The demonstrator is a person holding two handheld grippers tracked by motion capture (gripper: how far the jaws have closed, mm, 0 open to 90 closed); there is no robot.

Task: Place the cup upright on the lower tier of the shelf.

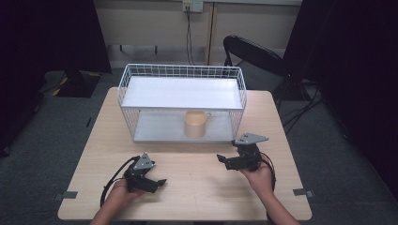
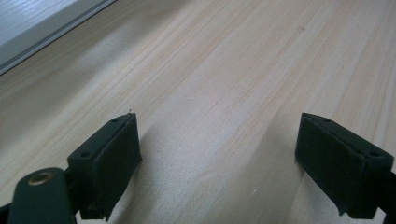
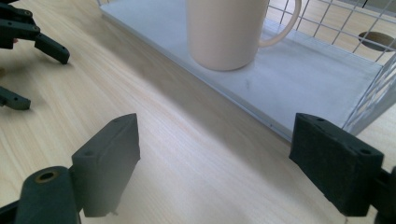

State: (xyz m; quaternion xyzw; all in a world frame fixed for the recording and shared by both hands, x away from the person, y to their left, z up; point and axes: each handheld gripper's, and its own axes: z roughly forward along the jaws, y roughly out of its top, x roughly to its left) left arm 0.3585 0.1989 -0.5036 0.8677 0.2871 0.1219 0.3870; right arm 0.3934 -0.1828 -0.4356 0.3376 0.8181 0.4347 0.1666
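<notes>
Looking down from the high view, I am seeing my left gripper (image 1: pixel 157 183) sitting low over the near part of the table (image 1: pixel 197 192), its jaws spread apart and empty, with bare wood between them in the left gripper view. My right gripper (image 1: pixel 223 161) is hovering a little farther in and to the right, also spread wide and gripping nothing; its tips are pointing toward the table's middle. In the right gripper view I am looking between its two black pads (image 3: pixel 109 161) at the mug (image 3: pixel 226 32), which is standing upright ahead of the jaws and well apart from them, handle turned to that view's right. The mug (image 1: pixel 195 123) is resting on the lower shelf of the white wire rack (image 1: pixel 183 70), close to that shelf's front edge and slightly right of centre. The rack is standing on the far half of the table, and its upper shelf is lying bare above the mug.
</notes>
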